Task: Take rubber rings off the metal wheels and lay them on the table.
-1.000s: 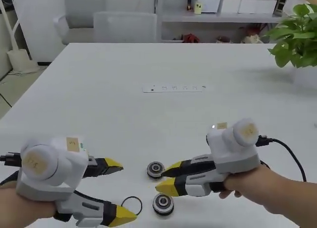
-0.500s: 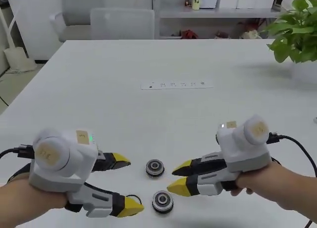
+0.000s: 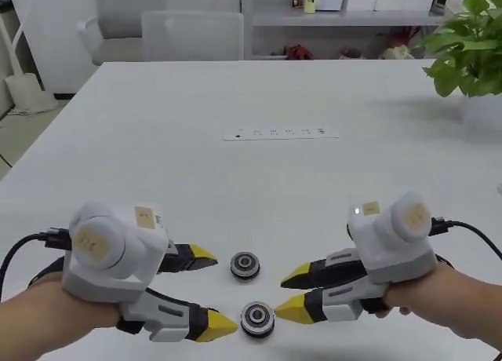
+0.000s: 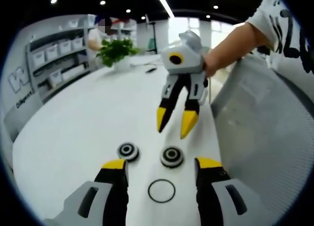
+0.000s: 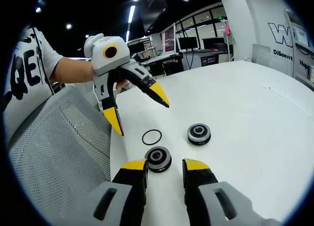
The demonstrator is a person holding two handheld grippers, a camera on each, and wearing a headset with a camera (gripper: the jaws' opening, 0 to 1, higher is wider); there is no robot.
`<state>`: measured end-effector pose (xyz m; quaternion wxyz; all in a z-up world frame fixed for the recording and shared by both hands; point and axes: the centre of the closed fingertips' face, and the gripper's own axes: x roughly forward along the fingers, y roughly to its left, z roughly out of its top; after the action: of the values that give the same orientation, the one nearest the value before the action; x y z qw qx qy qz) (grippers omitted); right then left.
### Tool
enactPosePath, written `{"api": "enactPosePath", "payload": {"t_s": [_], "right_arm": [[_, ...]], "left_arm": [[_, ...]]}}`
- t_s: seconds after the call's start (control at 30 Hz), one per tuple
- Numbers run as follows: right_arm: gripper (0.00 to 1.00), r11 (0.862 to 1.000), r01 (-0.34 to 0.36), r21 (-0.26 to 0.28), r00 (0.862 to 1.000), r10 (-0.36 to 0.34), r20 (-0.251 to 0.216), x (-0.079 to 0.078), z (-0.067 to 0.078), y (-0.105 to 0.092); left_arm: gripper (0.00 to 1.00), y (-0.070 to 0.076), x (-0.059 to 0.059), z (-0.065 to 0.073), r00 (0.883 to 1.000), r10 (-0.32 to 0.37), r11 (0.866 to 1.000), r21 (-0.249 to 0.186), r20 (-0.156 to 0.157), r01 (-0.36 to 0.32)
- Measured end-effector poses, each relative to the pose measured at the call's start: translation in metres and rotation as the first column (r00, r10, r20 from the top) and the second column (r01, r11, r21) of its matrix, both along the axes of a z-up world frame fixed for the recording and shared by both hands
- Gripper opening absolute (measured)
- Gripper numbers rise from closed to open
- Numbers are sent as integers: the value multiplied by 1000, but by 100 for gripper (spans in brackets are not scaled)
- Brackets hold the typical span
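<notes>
The table (image 3: 259, 188) is plain white. The near wheel (image 3: 257, 318) and the far wheel (image 3: 245, 265) beyond it are black-rimmed, with what seems a silver-grey hub. Beside the near wheel lies a loose ring (image 4: 161, 191) — thin, black. Flanking that wheel, the left gripper (image 3: 214, 291) and right gripper (image 3: 286, 293) are white and grey — jaws black, tipped yellow.

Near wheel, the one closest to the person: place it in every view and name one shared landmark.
Head view: near wheel, bottom centre, between the tips of the left tool and the right tool.
Left gripper view: right-hand wheel, just beyond the loose rubber ring.
Right gripper view: lower wheel, just ahead of the view's own jaws.
Shared landmark: the far wheel, beside it throughout.
</notes>
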<state>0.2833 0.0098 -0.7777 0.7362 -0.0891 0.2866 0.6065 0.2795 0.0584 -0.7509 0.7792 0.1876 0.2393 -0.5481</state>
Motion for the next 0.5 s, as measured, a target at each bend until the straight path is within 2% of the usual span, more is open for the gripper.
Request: {"api": "enactPosePath", "payload": {"t_s": [0.5], "right_arm": [[23,997,-67,-43,998,68,19,-12,-17,5]], "left_arm": [[50,-9,-3,-13,999,-25,1000,15,-27,26]]}}
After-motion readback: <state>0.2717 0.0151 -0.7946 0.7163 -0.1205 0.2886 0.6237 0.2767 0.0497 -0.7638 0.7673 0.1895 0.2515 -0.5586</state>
